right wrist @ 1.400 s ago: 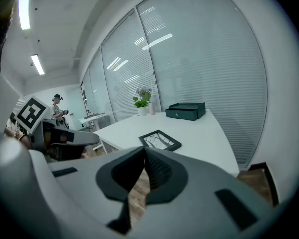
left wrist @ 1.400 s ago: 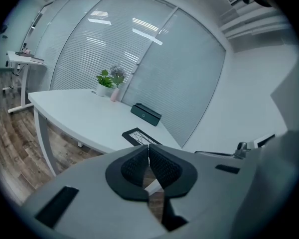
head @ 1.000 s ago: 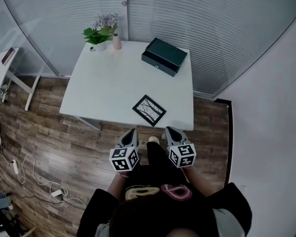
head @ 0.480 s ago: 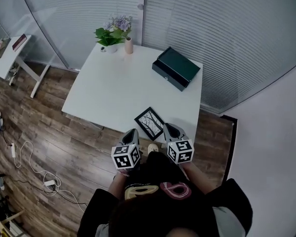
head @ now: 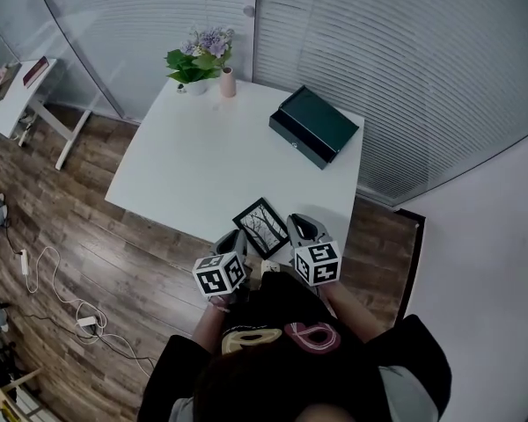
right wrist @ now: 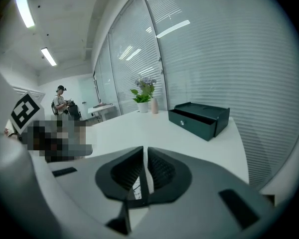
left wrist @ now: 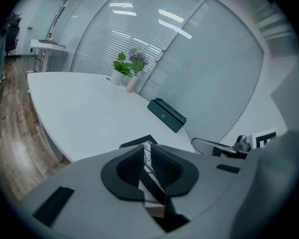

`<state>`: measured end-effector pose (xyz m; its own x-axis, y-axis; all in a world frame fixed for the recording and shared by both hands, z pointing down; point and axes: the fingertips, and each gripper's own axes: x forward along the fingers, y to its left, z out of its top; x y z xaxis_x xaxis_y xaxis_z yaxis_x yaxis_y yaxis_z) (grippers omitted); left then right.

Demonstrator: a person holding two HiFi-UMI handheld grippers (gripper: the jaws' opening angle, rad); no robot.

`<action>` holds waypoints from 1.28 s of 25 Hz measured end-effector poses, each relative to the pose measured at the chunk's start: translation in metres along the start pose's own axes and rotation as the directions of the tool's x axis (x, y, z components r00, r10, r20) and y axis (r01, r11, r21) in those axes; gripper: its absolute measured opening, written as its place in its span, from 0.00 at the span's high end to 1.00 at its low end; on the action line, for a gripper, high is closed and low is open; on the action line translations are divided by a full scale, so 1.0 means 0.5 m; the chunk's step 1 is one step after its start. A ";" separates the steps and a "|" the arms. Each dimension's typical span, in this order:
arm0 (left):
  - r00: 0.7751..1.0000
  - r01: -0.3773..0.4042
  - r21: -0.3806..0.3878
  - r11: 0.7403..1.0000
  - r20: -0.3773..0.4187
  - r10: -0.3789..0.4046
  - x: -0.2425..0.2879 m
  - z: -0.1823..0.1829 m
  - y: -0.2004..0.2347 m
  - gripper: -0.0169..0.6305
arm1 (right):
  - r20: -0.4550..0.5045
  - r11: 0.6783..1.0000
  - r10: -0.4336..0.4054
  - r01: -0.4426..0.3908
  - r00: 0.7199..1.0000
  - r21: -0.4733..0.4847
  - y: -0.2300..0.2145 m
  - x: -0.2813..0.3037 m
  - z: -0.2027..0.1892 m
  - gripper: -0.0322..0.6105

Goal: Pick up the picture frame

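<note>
Where the frame (head: 261, 228) is at the near edge of the bench (head: 185, 174), the left gripper (head: 235, 237) and right gripper (head: 294, 224) flank it. Each has its jaws just eased a crack apart, apparently pinching a frame corner between them.

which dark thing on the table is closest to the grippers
The picture frame, flat at the near edge; the dark green box sits far back.
</note>
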<state>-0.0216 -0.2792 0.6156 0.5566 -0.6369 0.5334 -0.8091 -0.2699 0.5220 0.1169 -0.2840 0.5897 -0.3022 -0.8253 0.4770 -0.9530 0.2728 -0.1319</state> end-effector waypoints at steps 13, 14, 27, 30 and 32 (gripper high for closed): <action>0.993 -0.098 -0.116 0.988 -0.069 0.091 0.052 -0.026 0.010 0.64 | -0.133 0.994 0.093 -0.100 0.987 -0.047 -0.006 0.062 -0.039 0.75; 0.992 -0.106 -0.118 0.987 -0.081 0.096 0.056 -0.031 0.011 0.64 | -0.147 0.993 0.100 -0.107 0.984 -0.045 -0.007 0.068 -0.044 0.74; 0.956 -0.226 -0.193 0.955 -0.230 0.180 0.078 -0.083 0.020 0.64 | -0.332 0.974 0.165 -0.206 0.929 -0.092 -0.002 0.111 -0.106 0.73; 0.951 -0.249 -0.202 0.947 -0.237 0.199 0.085 -0.089 0.023 0.64 | -0.350 0.970 0.181 -0.226 0.919 -0.093 -0.003 0.116 -0.114 0.72; 0.947 -0.271 -0.200 0.942 -0.231 0.224 0.086 -0.089 0.026 0.64 | -0.351 0.967 0.193 -0.238 0.916 -0.088 -0.003 0.119 -0.114 0.72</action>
<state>0.0002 -0.2780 0.6747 0.3896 -0.4964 0.7757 -0.8752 0.0628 0.4797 0.1016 -0.3053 0.6677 -0.4534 -0.5302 0.7165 -0.8482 0.5035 -0.1642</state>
